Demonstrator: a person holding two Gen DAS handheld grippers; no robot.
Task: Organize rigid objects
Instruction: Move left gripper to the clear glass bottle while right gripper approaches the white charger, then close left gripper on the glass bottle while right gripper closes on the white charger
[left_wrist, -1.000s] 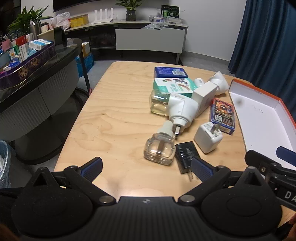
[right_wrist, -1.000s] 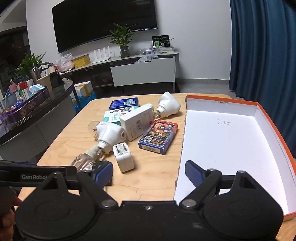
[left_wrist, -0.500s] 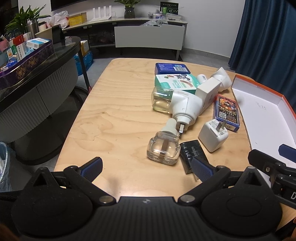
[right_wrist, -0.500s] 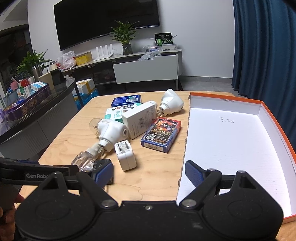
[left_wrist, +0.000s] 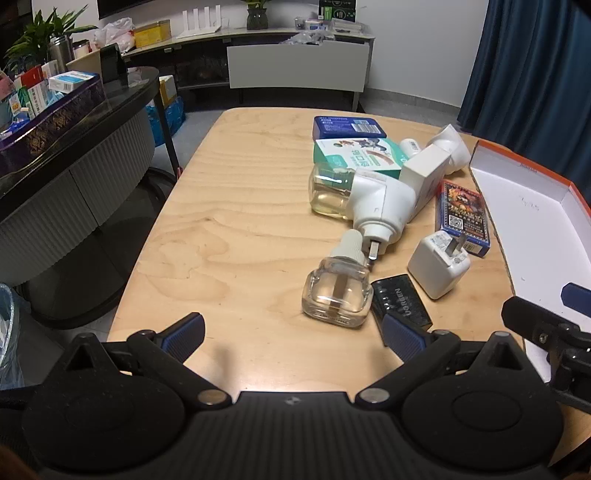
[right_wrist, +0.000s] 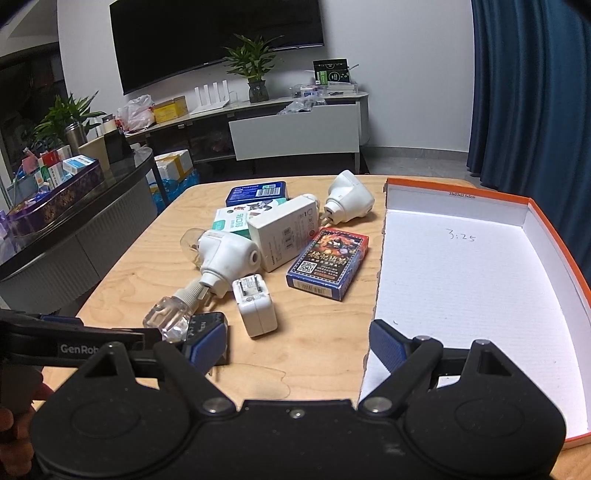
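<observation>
A jumble of rigid objects lies on the wooden table (left_wrist: 236, 206): a clear glass refill bottle (left_wrist: 338, 291), a black charger (left_wrist: 400, 301), a white plug adapter (left_wrist: 439, 267), a white plug-in diffuser (left_wrist: 380, 199), a card deck (right_wrist: 328, 264), a white box (right_wrist: 282, 230), a green box (left_wrist: 354, 155) and a blue box (right_wrist: 256, 192). My left gripper (left_wrist: 291, 336) is open just short of the glass bottle and black charger. My right gripper (right_wrist: 297, 345) is open over the table edge beside the tray, holding nothing.
A shallow white tray with an orange rim (right_wrist: 461, 280) lies on the right side of the table, bare inside. A second white diffuser (right_wrist: 349, 199) lies at the back. A dark counter (left_wrist: 74, 147) stands left of the table. Blue curtains hang at the right.
Both grippers have drifted slightly, so the pile sits a little differently in each view. Nothing on the table has moved, and both grippers stay open.
</observation>
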